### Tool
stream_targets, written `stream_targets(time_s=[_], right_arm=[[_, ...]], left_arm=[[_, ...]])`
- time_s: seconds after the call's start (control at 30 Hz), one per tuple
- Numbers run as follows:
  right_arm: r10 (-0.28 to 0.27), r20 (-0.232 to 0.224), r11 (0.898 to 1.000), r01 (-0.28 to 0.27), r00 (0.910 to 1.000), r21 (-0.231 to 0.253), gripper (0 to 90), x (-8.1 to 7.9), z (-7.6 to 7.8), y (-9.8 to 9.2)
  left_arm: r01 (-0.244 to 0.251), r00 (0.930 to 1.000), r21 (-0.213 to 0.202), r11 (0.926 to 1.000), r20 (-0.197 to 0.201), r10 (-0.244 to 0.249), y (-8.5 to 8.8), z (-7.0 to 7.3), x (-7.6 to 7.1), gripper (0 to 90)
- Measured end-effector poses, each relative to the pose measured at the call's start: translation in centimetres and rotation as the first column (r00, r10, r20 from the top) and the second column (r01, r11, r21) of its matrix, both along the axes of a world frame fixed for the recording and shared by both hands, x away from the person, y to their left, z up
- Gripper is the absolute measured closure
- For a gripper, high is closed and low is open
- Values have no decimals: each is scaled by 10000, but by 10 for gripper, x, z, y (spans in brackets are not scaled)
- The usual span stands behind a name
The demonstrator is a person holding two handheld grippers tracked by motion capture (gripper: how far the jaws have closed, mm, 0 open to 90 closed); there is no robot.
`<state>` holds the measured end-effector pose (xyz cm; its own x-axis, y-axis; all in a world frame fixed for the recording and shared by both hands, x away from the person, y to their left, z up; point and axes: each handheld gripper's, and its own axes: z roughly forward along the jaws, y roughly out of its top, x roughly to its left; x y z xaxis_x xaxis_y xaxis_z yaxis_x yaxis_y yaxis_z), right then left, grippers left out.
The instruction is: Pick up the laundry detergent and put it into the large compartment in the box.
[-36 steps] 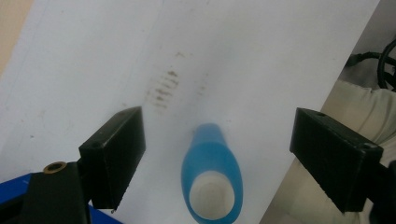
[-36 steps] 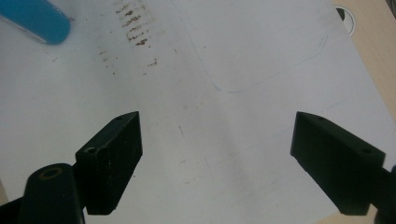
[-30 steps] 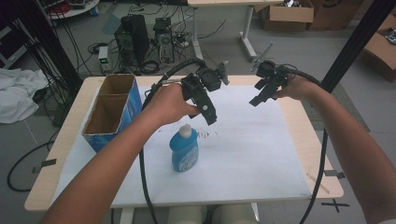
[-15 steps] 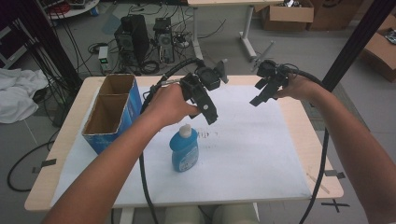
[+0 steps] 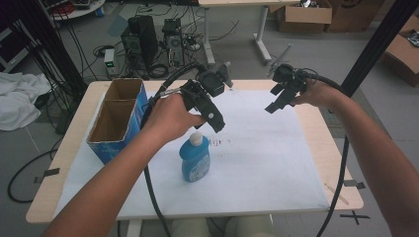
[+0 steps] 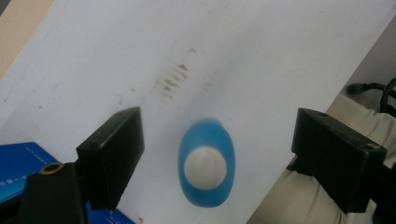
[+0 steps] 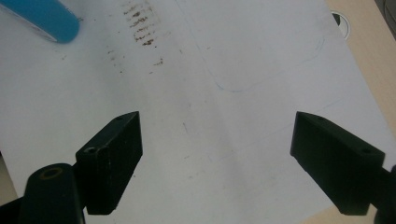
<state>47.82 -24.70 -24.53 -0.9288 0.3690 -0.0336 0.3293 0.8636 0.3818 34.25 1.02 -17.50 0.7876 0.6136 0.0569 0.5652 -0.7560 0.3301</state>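
The blue bottle (image 5: 195,159) with its white cap (image 6: 205,164) stands upright on the white sheet (image 5: 257,163) that covers the tabletop (image 5: 336,143), directly below the left claw (image 5: 216,123). In the left gripper view the cap sits between the two black jaws but lower down, clear of both; the jaws stand wide apart, have just been opening, and press on nothing. In that view a patch of brown smudges (image 6: 172,80) marks the sheet just beyond the bottle, and the corner of a blue cardboard box (image 5: 118,120) shows beside the left-hand jaw. In the high view this box stands near the left hand (image 5: 170,116), on its outer side; it is open at the top and split into two compartments. The right claw (image 5: 276,101) hangs above the far part of the sheet, well apart from the bottle, held by the right hand (image 5: 316,94). Its jaws are also spread wide with only bare sheet between them. In the right gripper view the bottle's blue edge (image 7: 44,16) lies far ahead of that claw, to the side of its left-hand jaw, with the brown smudges (image 7: 140,25) just beside it and a faint blue pen line (image 7: 261,79) curving across the sheet ahead of the right-hand jaw.
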Motion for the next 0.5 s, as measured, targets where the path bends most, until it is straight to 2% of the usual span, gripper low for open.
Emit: stream_targets(time_s=[0.33,0.5], right_arm=[[-4,68,10000,4,10000,25,168,-1,4,-1],[42,18,10000,-42,10000,-18,167,-2,3,0]], left_arm=[[-443,9989,119,9989,-141,445,7,-5,-9,175],[-624,9976,338,9975,-288,634,6,-11,-9,176]])
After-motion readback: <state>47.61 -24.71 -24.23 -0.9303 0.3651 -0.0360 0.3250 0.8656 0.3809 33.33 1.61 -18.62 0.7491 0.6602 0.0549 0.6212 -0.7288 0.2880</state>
